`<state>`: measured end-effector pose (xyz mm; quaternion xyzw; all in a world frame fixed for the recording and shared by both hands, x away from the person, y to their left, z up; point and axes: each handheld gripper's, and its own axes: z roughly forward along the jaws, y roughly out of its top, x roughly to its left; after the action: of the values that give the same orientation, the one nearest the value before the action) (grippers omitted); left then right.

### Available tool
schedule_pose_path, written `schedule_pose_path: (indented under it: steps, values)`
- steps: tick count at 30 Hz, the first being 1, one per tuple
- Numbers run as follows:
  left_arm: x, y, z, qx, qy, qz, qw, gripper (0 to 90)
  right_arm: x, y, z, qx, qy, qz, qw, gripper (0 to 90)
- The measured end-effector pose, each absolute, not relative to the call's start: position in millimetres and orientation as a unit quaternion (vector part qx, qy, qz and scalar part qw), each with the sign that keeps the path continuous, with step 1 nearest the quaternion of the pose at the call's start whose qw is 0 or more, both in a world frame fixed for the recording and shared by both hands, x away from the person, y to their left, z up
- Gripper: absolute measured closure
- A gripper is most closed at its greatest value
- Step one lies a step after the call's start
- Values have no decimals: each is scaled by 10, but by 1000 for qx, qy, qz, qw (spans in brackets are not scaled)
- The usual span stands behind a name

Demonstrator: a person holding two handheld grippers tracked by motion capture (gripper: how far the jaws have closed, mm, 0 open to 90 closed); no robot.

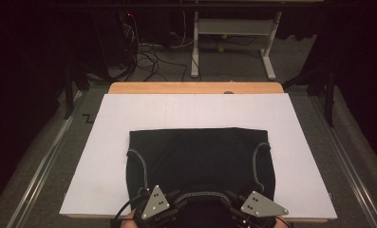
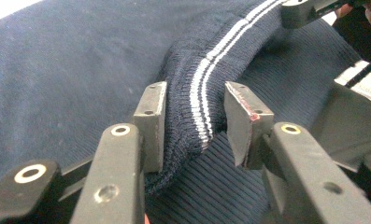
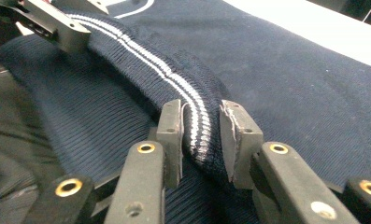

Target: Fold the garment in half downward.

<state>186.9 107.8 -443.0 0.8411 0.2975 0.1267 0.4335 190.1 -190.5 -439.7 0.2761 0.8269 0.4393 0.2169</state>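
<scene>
One dark knit top (image 1: 200,156) flat, neckline toward the person, hem away.

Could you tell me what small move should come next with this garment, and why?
Probably lift the collar and carry it toward the far hem. The left gripper and right gripper each pinch its striped rib, and the garment lies flat.

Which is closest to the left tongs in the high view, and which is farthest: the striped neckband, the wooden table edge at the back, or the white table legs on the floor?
From the left tongs:
1. Striped neckband, right beside them at the near edge of the dark sweater.
2. Wooden table edge, across the white board at the far side.
3. White table legs, on the floor behind the table.
</scene>
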Motion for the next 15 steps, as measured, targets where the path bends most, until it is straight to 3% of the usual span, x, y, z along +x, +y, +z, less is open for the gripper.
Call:
schedule_pose_path:
  steps: [8, 15]
  values:
    - [1730, 1124, -4477, 845, 298, 110, 430, 558, 1720, -1939, -4430, 269, 835, 435, 202, 703]
    - [1681, 1188, -4440, 835, 306, 107, 445, 451, 1696, -1982, -4430, 271, 831, 445, 195, 571]
